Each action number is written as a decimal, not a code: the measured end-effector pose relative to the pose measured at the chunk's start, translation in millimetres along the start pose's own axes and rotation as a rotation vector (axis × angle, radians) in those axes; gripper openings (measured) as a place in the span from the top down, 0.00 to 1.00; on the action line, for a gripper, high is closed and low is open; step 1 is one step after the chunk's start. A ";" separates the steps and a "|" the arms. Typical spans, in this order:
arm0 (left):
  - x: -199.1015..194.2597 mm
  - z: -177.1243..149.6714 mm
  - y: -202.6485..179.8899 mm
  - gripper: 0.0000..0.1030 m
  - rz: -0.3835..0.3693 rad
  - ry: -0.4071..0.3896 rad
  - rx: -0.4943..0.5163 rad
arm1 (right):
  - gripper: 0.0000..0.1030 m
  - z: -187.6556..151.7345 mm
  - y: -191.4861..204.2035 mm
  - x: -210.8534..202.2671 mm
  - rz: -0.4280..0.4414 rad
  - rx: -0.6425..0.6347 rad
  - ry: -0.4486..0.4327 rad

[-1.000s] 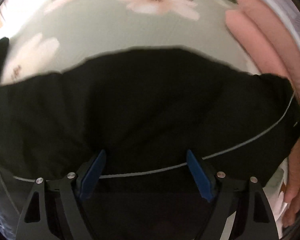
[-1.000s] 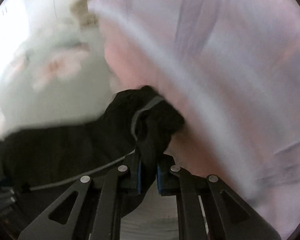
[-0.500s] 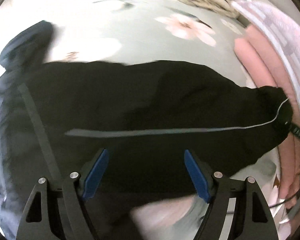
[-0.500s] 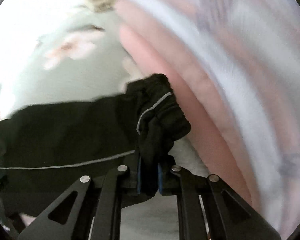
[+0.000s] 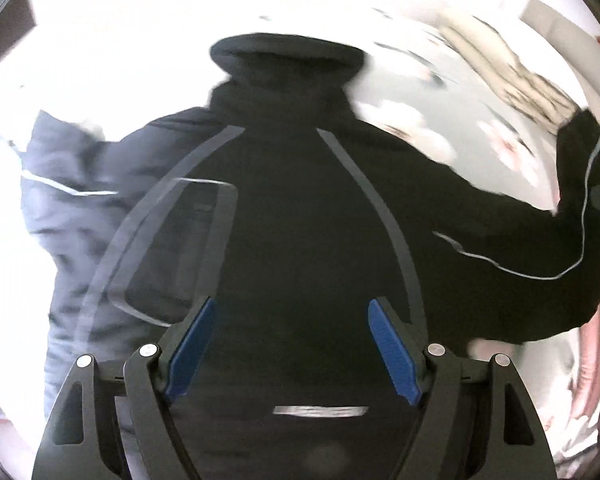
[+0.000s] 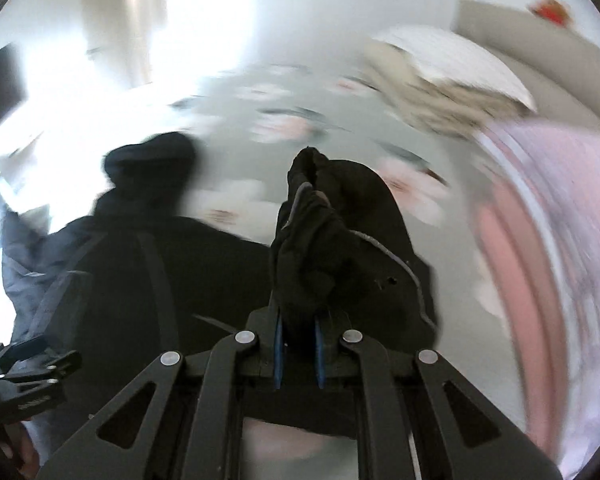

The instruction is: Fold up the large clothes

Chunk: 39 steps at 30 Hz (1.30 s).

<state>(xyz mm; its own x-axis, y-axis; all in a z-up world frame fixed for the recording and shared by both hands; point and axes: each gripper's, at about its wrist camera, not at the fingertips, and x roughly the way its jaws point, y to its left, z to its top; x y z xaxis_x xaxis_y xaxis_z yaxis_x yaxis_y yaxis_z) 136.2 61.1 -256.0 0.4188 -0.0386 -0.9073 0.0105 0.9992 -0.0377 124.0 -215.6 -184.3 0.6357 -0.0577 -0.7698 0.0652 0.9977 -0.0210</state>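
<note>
The right gripper [image 6: 298,354] is clamping its blue pads tight on a bunched sleeve end of the black jacket [image 5: 300,220], the cloth rising straight up out of the narrow gap between the fingers. The left gripper [image 5: 290,354] is standing wide apart with nothing between its pads, hovering over the jacket's body, which is lying spread on the pale green floral bedspread [image 6: 300,96] beside a pink quilt [image 6: 540,240].

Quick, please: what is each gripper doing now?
Left gripper: open, holding nothing.
Right gripper: closed on the black jacket sleeve.
</note>
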 end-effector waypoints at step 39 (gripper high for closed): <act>91.3 38.9 182.7 0.23 -0.356 0.117 -0.012 | 0.42 -100.5 190.0 195.5 0.075 0.082 0.494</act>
<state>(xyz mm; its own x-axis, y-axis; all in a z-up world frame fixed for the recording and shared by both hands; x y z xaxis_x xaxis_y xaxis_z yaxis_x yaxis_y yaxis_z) 211.8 240.4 -329.4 0.2844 -0.3844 -0.8783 0.1256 0.9231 -0.3634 183.4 -33.7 -402.8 0.2022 0.0585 -0.9776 0.1059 0.9911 0.0812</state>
